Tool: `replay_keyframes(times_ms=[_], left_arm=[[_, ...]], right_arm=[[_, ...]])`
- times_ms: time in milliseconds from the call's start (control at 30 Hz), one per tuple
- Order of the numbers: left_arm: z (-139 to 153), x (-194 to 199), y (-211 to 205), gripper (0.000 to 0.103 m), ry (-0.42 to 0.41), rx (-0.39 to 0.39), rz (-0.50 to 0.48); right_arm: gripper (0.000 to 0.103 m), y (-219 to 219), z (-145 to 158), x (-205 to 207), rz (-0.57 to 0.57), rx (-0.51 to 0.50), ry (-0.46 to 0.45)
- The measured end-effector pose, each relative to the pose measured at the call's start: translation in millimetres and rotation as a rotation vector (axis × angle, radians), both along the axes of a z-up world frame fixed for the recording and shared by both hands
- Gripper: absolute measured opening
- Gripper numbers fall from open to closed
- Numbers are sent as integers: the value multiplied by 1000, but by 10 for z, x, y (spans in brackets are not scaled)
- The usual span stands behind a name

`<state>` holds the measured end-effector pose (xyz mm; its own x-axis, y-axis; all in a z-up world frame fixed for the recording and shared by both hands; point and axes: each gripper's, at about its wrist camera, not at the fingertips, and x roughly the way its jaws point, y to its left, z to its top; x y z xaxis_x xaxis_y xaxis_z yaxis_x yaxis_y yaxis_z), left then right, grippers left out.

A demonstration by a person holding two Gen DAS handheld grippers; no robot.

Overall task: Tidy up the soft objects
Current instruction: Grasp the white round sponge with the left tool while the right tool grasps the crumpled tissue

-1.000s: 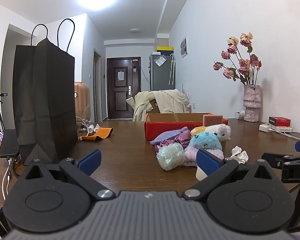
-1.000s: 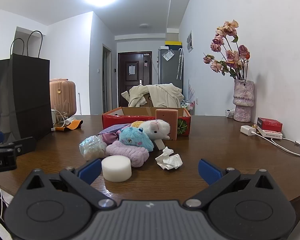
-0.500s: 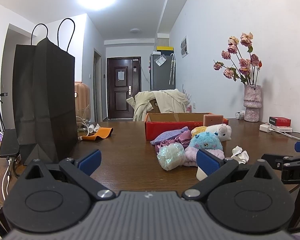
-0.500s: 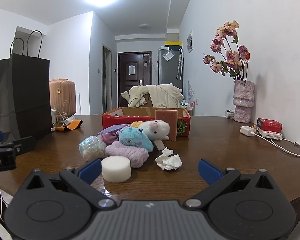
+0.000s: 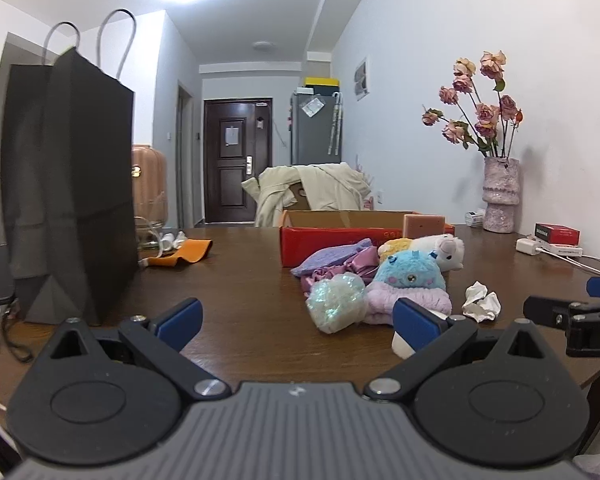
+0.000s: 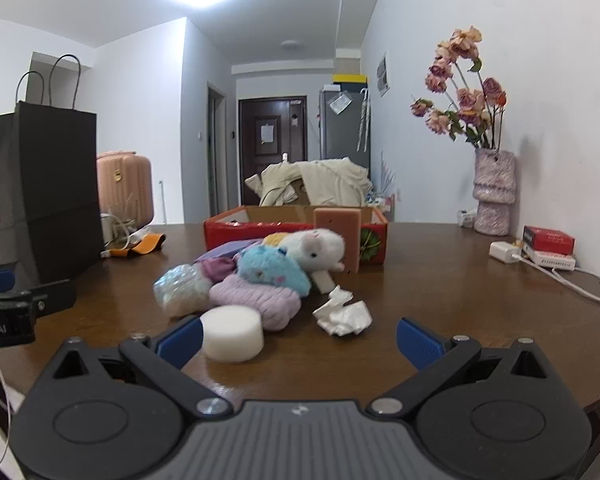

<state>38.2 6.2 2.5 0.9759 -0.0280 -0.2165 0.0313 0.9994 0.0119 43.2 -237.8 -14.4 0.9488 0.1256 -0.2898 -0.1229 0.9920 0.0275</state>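
Both grippers spread wide and holding nothing, low over a wooden table (image 6: 440, 280) with a heap of soft things ahead.

The left gripper (image 5: 296, 322) has its blue-tipped fingers (image 5: 180, 318) far apart; the heap lies ahead of its right finger, and a black paper bag (image 5: 68, 184) stands ahead of its left one. The right gripper (image 6: 298, 336) is just as wide, with a white foam puck (image 6: 232, 332) right beside its left fingertip and a crumpled tissue (image 6: 342, 314) ahead between the fingers. Beyond the puck lie a lilac knit piece (image 6: 260, 300), a shiny mesh ball (image 6: 182, 290), a blue plush toy (image 6: 272, 270) and a white plush toy (image 6: 316, 250), all touching. Behind them sits a red cardboard box (image 6: 236, 232) with a pink sponge (image 6: 338, 236) propped against its front. A vase of flowers (image 6: 494, 196) stands far off past the right finger.
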Motion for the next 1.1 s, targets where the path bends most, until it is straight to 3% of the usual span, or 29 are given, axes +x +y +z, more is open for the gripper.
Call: replay_keyframes(times_ms=[167,367,467,600,667,833,967,1100], left_arm=[[-33,294,-113,103,18,-17,-43],[-53,588,-446,103,68,-13,-151],[-120,748,-645,103,127,14,-190],[-260,971,-814,84,221,28,-190],[-306,1075,-841,75,268,7,-190],[-337,1168,-895,72,284,-8,-200],[-344,1174,-925,61,289,-12,-240],[-360,1190,-940,66,297,-14,-249]], right_arm=[[103,-113,-8,239,-17,-5,-15],[103,-402,-30,667,56,114,79],[103,-515,-8,855,67,107,103],[101,-583,2,1168,65,68,161],[90,-610,-29,1353,87,88,206],[67,-550,-163,1633,123,73,292],[38,-529,-283,1776,138,84,355],[30,-524,-320,1763,142,102,358]])
